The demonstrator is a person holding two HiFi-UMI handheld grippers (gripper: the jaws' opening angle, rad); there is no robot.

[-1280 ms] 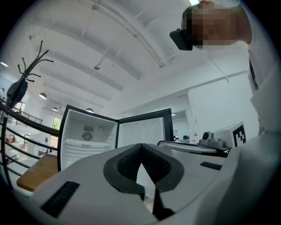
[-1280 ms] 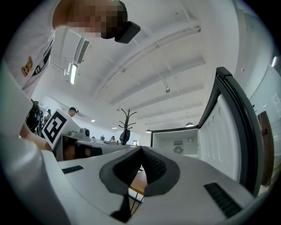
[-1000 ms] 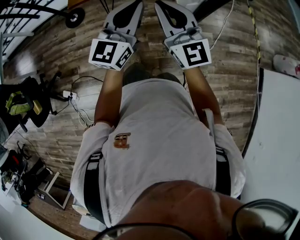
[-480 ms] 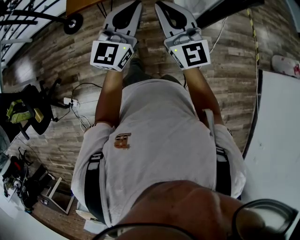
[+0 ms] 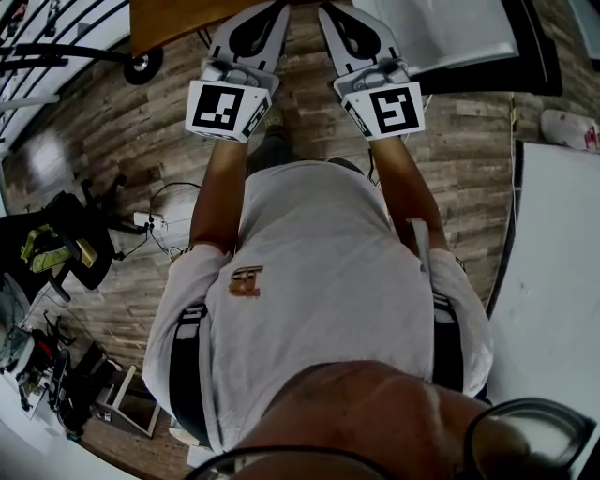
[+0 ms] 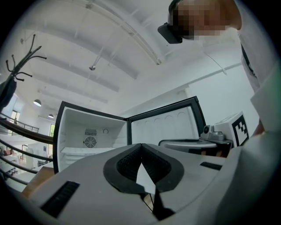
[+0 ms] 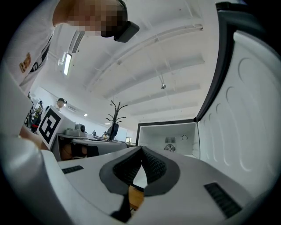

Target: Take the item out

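Both grippers are held out in front of my chest, side by side, over the wooden floor. My left gripper (image 5: 265, 9) (image 6: 141, 145) is shut, jaw tips meeting with nothing between them. The right gripper (image 5: 336, 11) (image 7: 141, 148) is shut and empty too. Ahead stands a small fridge (image 6: 88, 136) (image 7: 169, 140) with a white interior, a round fan grille on its back wall and one shelf. Its door (image 6: 162, 125) (image 7: 246, 110) (image 5: 450, 33) is swung wide open on the right. No item shows inside from here; the jaws hide the lower part.
A brown wooden top (image 5: 173, 19) lies ahead on the left. A white table (image 5: 562, 281) runs along the right. A black chair (image 5: 56, 248), a power strip with cables (image 5: 145, 220) and clutter sit on the floor at left. A coat stand (image 7: 115, 110) rises in the background.
The view has moved forward: the wooden top and the white fridge door have come into sight at the top. Both grippers keep their pose and stay shut.
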